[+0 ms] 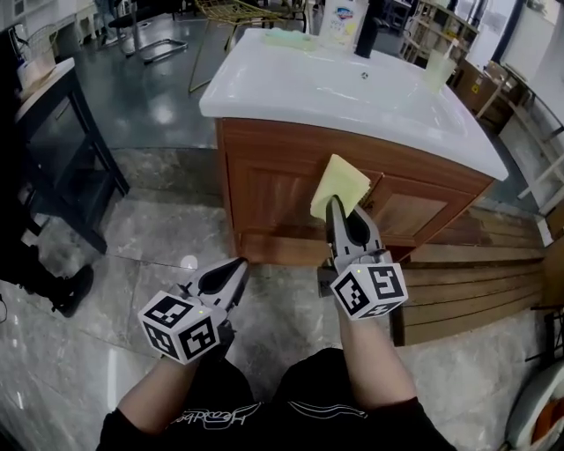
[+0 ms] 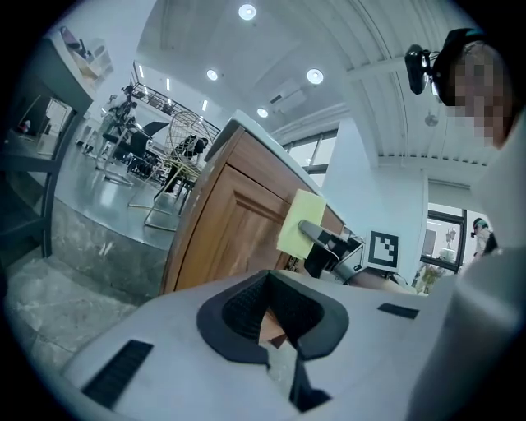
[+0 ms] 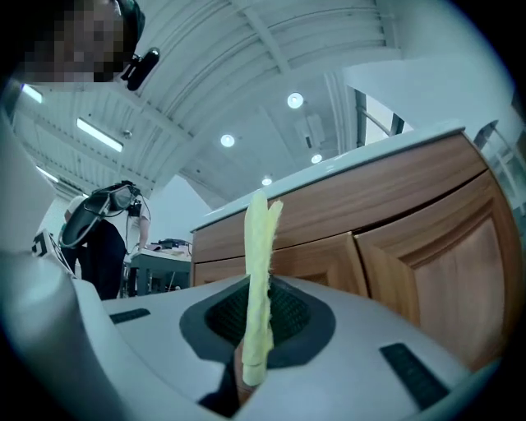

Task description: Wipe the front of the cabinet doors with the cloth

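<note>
1. Nearest the camera, the head view shows the person's two forearms, each extending a hand-held gripper toward the cabinet above a grey polished stone-tile floor (image 1: 132,255).

2. The left gripper (image 1: 236,267) is held low and short of the cabinet, pointing at its base. In the left gripper view its dark ribbed jaws are closed together with nothing between them.

3. The right gripper (image 1: 336,210) is raised higher and further forward. Its jaws are closed on the lower edge of the pale yellow rectangular cloth (image 1: 342,183). In the right gripper view the cloth (image 3: 259,271) stands upright and edge-on between the pads.

4. The cloth is in front of the upper part of the brown wooden panelled cabinet doors (image 1: 269,194), near the seam between the two doors. The left gripper view shows the cloth (image 2: 300,224) just beside the door face. Whether it touches the wood cannot be determined.

5. A white glossy countertop with a moulded basin (image 1: 326,88) sits on the cabinet and overhangs its front.

6. At the back edge of the countertop stands a white bottle with a blue label (image 1: 344,22), just beside a dark upright bottle (image 1: 366,35).

7. To the right of the cabinet lies a brown wooden slatted platform (image 1: 476,282).
</note>
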A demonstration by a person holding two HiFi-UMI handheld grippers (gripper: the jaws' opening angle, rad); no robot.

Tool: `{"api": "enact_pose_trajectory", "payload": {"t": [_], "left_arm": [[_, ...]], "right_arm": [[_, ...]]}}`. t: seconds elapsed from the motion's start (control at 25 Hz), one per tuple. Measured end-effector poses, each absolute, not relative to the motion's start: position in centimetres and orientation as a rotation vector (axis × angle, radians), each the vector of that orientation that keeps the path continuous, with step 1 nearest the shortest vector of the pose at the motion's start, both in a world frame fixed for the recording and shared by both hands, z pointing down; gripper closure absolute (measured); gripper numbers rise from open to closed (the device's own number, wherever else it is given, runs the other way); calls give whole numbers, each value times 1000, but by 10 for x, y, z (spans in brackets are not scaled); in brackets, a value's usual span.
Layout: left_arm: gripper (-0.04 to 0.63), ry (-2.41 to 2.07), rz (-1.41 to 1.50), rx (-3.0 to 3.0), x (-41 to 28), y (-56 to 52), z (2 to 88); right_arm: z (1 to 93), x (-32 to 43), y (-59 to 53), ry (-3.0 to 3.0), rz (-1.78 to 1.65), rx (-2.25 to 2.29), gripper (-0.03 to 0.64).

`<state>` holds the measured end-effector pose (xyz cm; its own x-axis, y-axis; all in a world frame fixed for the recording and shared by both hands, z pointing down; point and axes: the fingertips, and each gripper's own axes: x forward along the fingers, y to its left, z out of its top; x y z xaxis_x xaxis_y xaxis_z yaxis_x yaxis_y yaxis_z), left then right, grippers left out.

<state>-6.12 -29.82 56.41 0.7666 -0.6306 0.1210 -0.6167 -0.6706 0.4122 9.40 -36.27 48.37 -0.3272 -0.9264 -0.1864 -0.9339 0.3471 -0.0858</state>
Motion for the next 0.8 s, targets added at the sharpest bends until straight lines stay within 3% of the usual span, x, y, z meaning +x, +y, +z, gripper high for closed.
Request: {"api": "enact_pose_trajectory", "payload": {"t": [0.48, 0.8], "left_arm": [[591, -1051, -60, 2468, -107, -301, 577], [591, -1097, -49, 2430, -126, -300, 588]], "right_arm": [[511, -33, -367, 2604, 91, -1341, 577], [555, -74, -384, 2716, 70, -1344, 577]]}}
